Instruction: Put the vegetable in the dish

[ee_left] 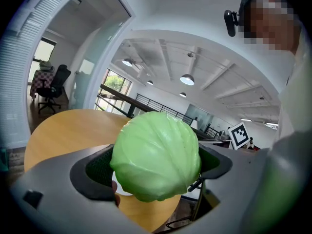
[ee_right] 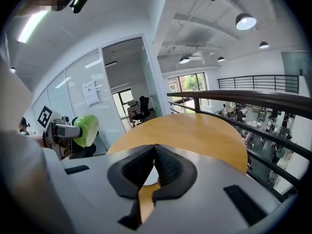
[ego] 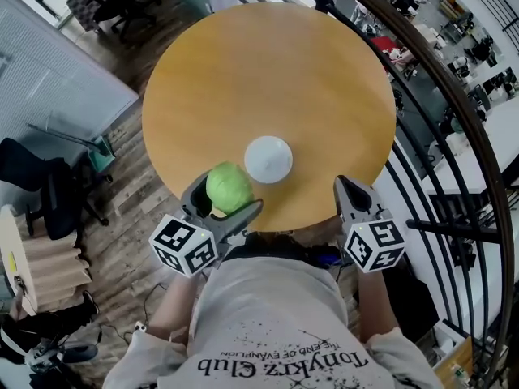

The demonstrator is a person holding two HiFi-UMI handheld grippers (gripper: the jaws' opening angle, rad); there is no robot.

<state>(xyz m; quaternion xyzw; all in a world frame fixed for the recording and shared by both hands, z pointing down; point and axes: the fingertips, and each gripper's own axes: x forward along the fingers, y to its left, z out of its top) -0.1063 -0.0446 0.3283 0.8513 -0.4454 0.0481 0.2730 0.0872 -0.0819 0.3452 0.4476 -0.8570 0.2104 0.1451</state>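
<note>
A green cabbage (ego: 229,187) is clamped between the jaws of my left gripper (ego: 221,199), held above the near edge of the round table. In the left gripper view the cabbage (ee_left: 156,155) fills the space between the two jaws. A small white dish (ego: 268,159) sits on the wooden table just right of the cabbage and a little farther off. My right gripper (ego: 350,191) is at the table's near right edge, its pads (ee_right: 163,165) pressed together on nothing. From the right gripper view the cabbage (ee_right: 86,129) shows at the left.
The round wooden table (ego: 268,79) carries only the dish. A dark metal railing (ego: 454,120) curves past its right side. Office chairs (ego: 49,193) stand on the wood floor at the left. The person's torso (ego: 276,322) is below the grippers.
</note>
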